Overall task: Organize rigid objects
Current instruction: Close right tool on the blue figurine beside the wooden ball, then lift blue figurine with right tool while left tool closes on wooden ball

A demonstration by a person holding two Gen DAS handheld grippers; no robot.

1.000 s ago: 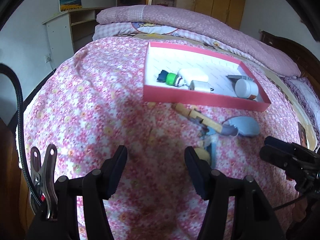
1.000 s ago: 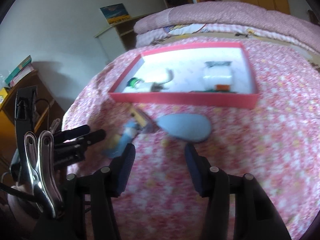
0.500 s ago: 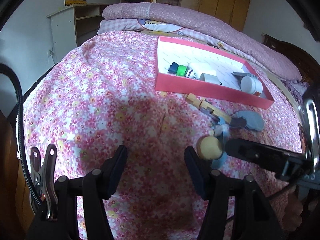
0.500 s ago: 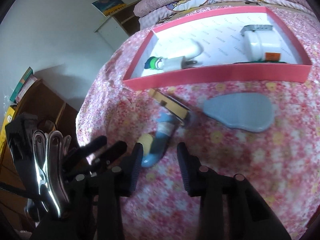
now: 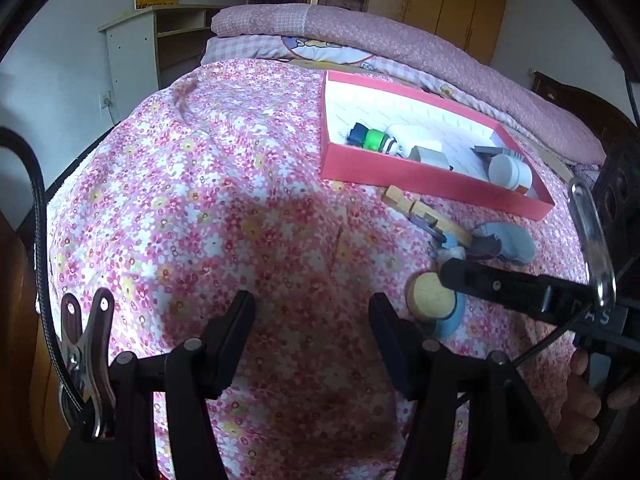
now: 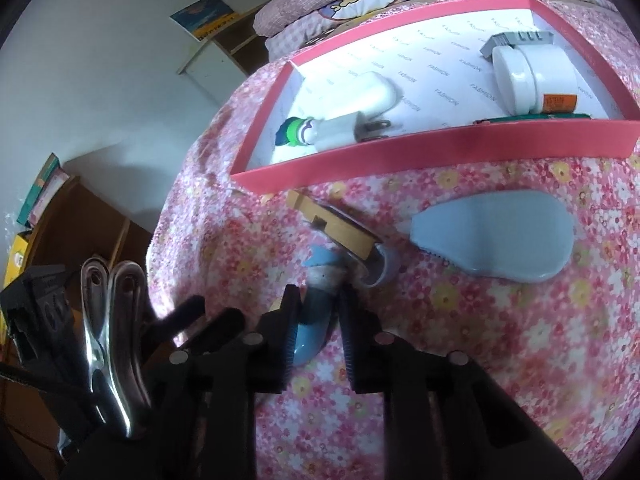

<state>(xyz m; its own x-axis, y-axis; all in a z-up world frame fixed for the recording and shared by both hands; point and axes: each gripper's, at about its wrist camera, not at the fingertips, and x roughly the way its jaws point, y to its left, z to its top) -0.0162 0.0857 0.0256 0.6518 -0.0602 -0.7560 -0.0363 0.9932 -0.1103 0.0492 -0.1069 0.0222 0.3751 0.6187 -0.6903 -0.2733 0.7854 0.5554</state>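
Note:
A blue bottle-shaped object with a tan wooden end [image 5: 434, 300] lies on the flowered bedspread [image 5: 224, 208]. My right gripper [image 6: 318, 312] has its jaws around its blue body [image 6: 316, 320], narrowed close on it; contact is not clear. A wooden clip [image 6: 332, 226] and a grey-blue flat paddle [image 6: 496, 236] lie just beyond. My left gripper [image 5: 312, 320] is open and empty above the bedspread, to the left of the blue object. The right gripper's finger shows in the left wrist view [image 5: 500, 284].
A pink tray [image 6: 420, 158] holds a green-capped bottle [image 6: 296, 132], a white plug adapter [image 6: 348, 98], a white jar [image 6: 528, 74] and a grey piece [image 6: 516, 40]. Folded quilts [image 5: 360, 36] lie behind, with a white shelf [image 5: 132, 52] at left.
My right gripper moved forward and down onto the blue object and its jaws narrowed around it. The left gripper drifted slightly left and stayed open.

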